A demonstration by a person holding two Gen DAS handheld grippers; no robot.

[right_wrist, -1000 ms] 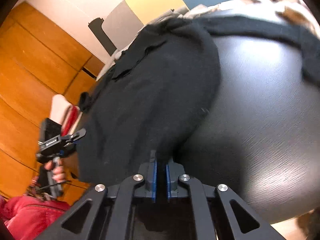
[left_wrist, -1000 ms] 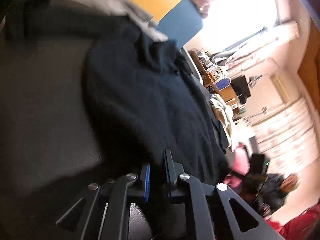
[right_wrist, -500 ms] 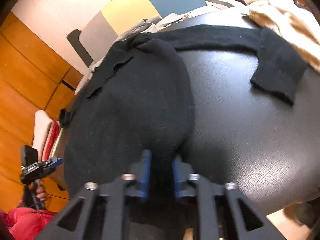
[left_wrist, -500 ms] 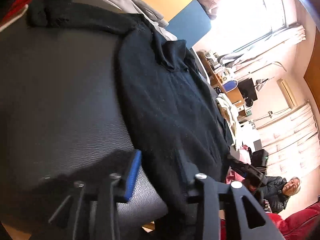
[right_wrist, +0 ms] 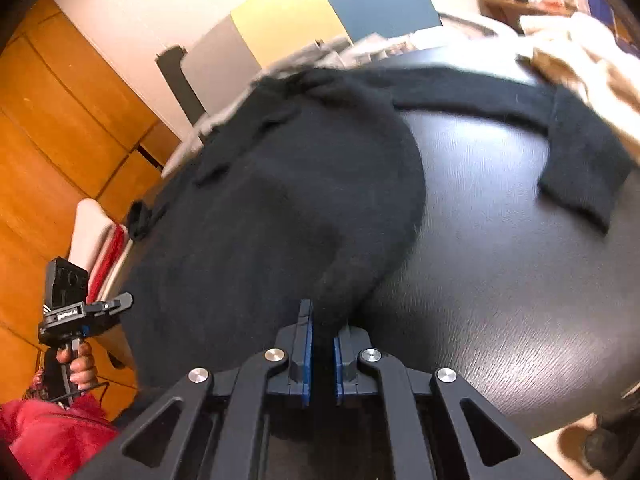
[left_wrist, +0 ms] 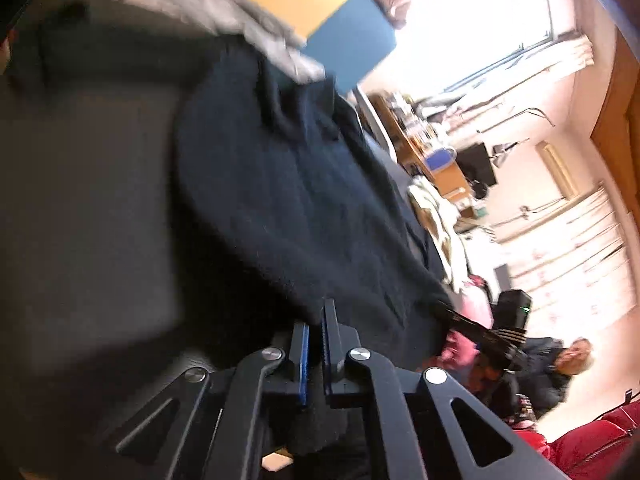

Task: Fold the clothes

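black sweater fills the left wrist view, lying on a dark leather-look tabletop and stretching away from the claw toward the far edge, where grey clothes are heaped. the left gripper has its blue-padded jaws pressed nearly together on the sweater's near hem; dark cloth also hangs below the jaws. bare tabletop lies on the left of this view, and the garment's other side runs close to the table's edge on the right. the view is motion-blurred.

in the right wrist view, the same sweater spreads forward and to the left of the right gripper, whose jaws are pinching a fold of the hem at the near edge. one sleeve runs out across the far right corner, its cuff lying flat beside a cream garment. wide bare tabletop lies to the right. the other claw, held in a hand, sits at the hem's left end.

both claws hold the hem, with the body's long axis pointing away from them, so carrying the hem forward toward the collar looks the likely move; the loose sleeve may drag.
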